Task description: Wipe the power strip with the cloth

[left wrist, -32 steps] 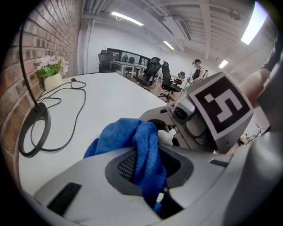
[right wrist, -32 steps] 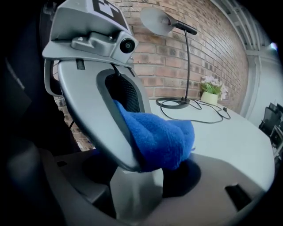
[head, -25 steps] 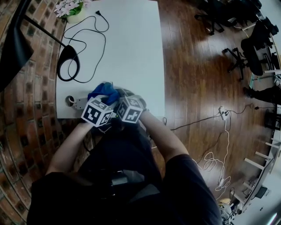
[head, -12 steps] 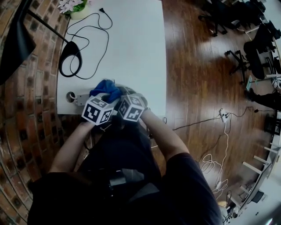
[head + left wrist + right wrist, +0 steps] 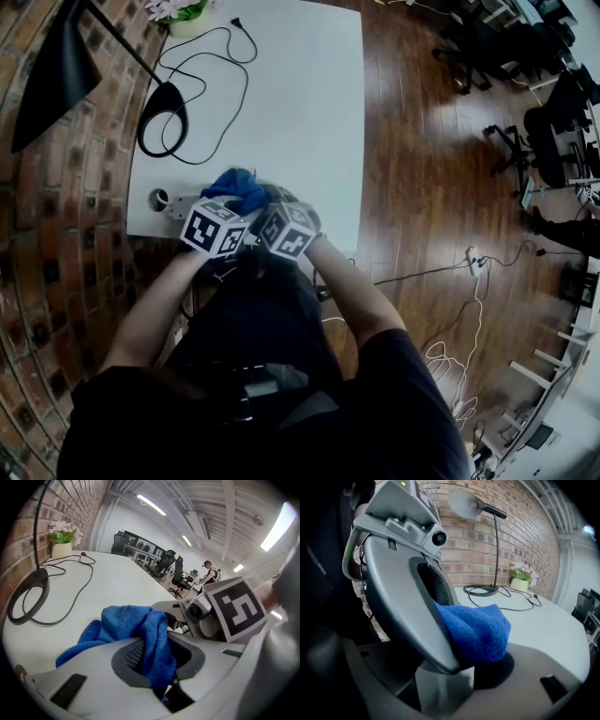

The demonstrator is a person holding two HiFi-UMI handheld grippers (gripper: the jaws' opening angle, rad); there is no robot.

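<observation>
A blue cloth (image 5: 234, 186) lies bunched at the near edge of the white table (image 5: 281, 112). My left gripper (image 5: 157, 667) is shut on a fold of the cloth (image 5: 140, 625). A pale grey power strip (image 5: 176, 204) sticks out to the left from under the cloth along the table edge. My right gripper (image 5: 267, 199) sits tight against the left one. In the right gripper view its jaws (image 5: 450, 681) close on a pale block that looks like the strip's end (image 5: 440, 691), with the cloth (image 5: 480, 630) resting on top. Most of the strip is hidden.
A black lamp base (image 5: 164, 117) and its looping black cable (image 5: 225, 75) lie at the table's far left by the brick wall. A flower pot (image 5: 183, 14) stands in the far corner. Wooden floor with cables and office chairs lies to the right.
The left gripper has rolled slightly with the cloth still in it. Both grippers stay at the same spot on the table edge; the head view has shifted a little.
</observation>
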